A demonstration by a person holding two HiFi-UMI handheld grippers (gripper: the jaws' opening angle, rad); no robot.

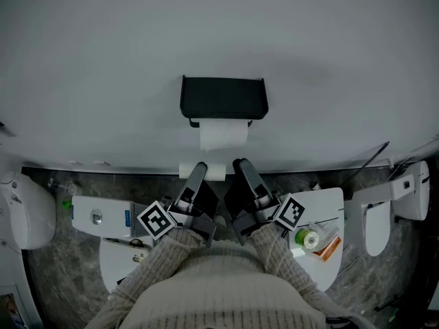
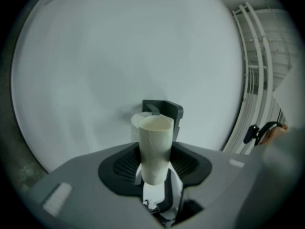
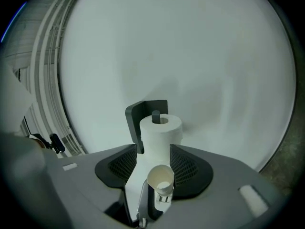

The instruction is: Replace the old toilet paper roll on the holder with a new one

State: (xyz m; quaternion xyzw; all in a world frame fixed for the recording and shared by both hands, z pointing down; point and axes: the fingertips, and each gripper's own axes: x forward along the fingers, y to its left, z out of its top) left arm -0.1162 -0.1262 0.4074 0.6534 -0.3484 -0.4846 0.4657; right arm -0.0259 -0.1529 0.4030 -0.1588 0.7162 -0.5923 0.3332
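Left gripper (image 2: 155, 187) jaws clamping cardboard tube (image 2: 155, 147), right gripper (image 3: 150, 192) jaws part-open at its end, full toilet roll (image 3: 159, 132) on holder (image 3: 136, 116) beyond.

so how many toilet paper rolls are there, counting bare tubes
2. One white roll hangs on the black wall holder; one bare cardboard tube sits below it in the left gripper's jaws. Others may be hidden.

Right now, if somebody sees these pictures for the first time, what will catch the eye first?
First comes the black holder in the middle of the pale wall, with a white roll on it and a sheet hanging down. Just below it, the left gripper is shut on a bare cardboard tube. The right gripper is close beside it.
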